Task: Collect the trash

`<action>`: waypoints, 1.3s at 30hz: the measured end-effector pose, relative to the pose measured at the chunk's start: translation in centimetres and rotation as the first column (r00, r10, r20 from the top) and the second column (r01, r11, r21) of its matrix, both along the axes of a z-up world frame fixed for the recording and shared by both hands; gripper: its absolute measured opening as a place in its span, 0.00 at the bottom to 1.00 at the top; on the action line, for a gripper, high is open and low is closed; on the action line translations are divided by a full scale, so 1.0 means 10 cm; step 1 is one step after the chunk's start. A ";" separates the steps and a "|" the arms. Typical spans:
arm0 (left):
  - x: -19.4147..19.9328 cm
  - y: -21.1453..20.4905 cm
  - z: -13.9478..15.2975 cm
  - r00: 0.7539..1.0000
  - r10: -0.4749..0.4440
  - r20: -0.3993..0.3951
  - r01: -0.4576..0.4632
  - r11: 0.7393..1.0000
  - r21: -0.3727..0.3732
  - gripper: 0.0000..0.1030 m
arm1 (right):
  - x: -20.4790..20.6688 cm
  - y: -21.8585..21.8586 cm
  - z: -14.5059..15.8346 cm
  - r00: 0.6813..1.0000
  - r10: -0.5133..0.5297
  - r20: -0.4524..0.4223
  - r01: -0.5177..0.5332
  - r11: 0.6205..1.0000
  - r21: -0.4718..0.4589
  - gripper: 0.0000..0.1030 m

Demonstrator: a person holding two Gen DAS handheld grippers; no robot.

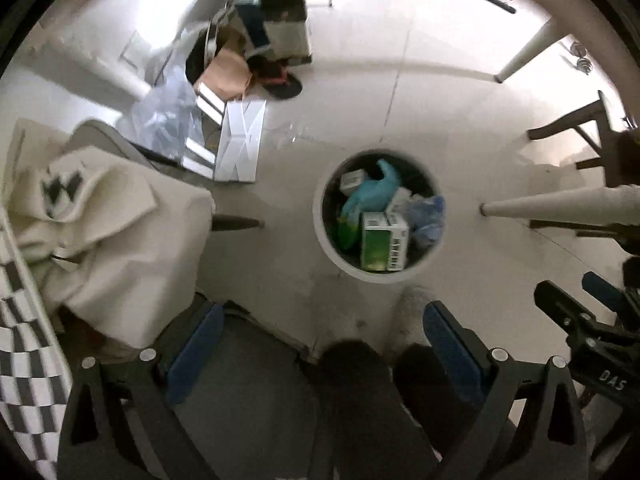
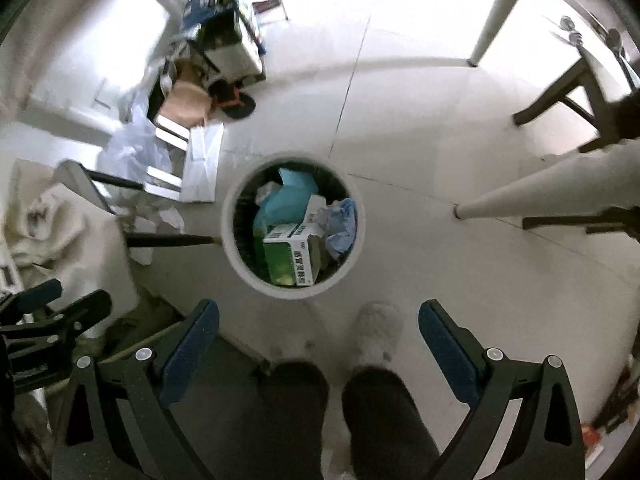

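Below, on the far left of the left wrist view, we see a checkered cloth (image 1: 24, 344) and a cream fabric (image 1: 120, 232) heaped beside it. Behind them lie a clear plastic bag (image 1: 168, 116), a white carton (image 1: 240, 140) flat on the floor (image 1: 460, 120), and a brown paper bag (image 1: 226, 68).

Our left gripper (image 1: 320, 344) points down with its fingers (image 1: 196, 344) spread wide and nothing between them. Past them we see our dark trouser legs (image 1: 360, 400).

At the centre stands the bin (image 1: 320, 216), round and white-rimmed, on the floor. It holds the trash: a teal glove (image 1: 376, 192), a green box (image 1: 382, 244), a small white box (image 1: 352, 180) and a crumpled blue bag (image 1: 430, 216). The green box lies on top, touching the glove and the blue bag.

To the right a white table leg (image 1: 560, 206) slants in, with a dark chair (image 1: 592, 132) behind it.

In the right wrist view the bin (image 2: 230, 220) sits ahead of our right gripper (image 2: 319, 344), whose fingers (image 2: 448, 344) also stand wide apart, empty. The left gripper (image 2: 52, 320) shows at that view's left edge, and a pale slipper (image 2: 378, 332) lies between the bin and our legs. Both grippers hang well above the bin, apart from it.
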State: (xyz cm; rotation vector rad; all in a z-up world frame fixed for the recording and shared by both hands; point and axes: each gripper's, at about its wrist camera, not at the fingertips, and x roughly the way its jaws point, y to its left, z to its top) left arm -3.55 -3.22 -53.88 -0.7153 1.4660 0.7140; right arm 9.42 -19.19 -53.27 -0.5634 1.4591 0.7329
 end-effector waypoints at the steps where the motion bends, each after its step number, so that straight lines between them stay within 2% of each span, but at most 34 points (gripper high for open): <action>1: 0.03 0.00 0.17 1.000 -0.011 0.009 0.011 1.000 0.001 0.99 | 0.02 -0.03 0.22 1.000 -0.015 -0.002 0.015 1.000 0.007 0.98; 5: 0.14 0.04 0.77 0.997 -0.066 0.042 0.066 0.998 -0.004 0.99 | 0.05 -0.07 1.01 0.998 -0.065 -0.004 0.065 0.998 0.017 0.98; 11: 0.24 0.16 1.78 0.976 -0.172 0.136 0.179 0.983 -0.039 0.99 | 0.05 -0.10 2.10 0.982 -0.156 -0.108 0.163 0.985 0.053 0.98; 16: 0.27 0.25 2.50 0.945 -0.238 0.223 0.259 0.964 -0.068 0.99 | -0.03 -0.15 2.97 0.969 -0.187 -0.164 0.209 0.969 0.130 0.98; 21: 0.28 0.29 3.12 0.911 -0.245 0.332 0.290 0.953 -0.093 0.99 | -0.10 -0.24 3.74 0.964 -0.197 -0.181 0.232 0.951 0.202 0.98; 28: 0.20 0.23 3.73 0.870 -0.240 0.431 0.317 0.942 -0.115 0.99 | -0.23 -0.33 4.36 0.960 -0.174 -0.219 0.231 0.935 0.270 0.98; 33: 0.12 0.21 3.98 0.856 -0.226 0.464 0.316 0.941 -0.125 0.99 | -0.33 -0.38 4.53 0.959 -0.156 -0.236 0.222 0.932 0.285 1.00; 39: 0.05 0.19 4.15 0.843 -0.230 0.487 0.320 0.941 -0.110 0.99 | -0.38 -0.38 4.58 0.958 -0.153 -0.244 0.223 0.929 0.296 1.00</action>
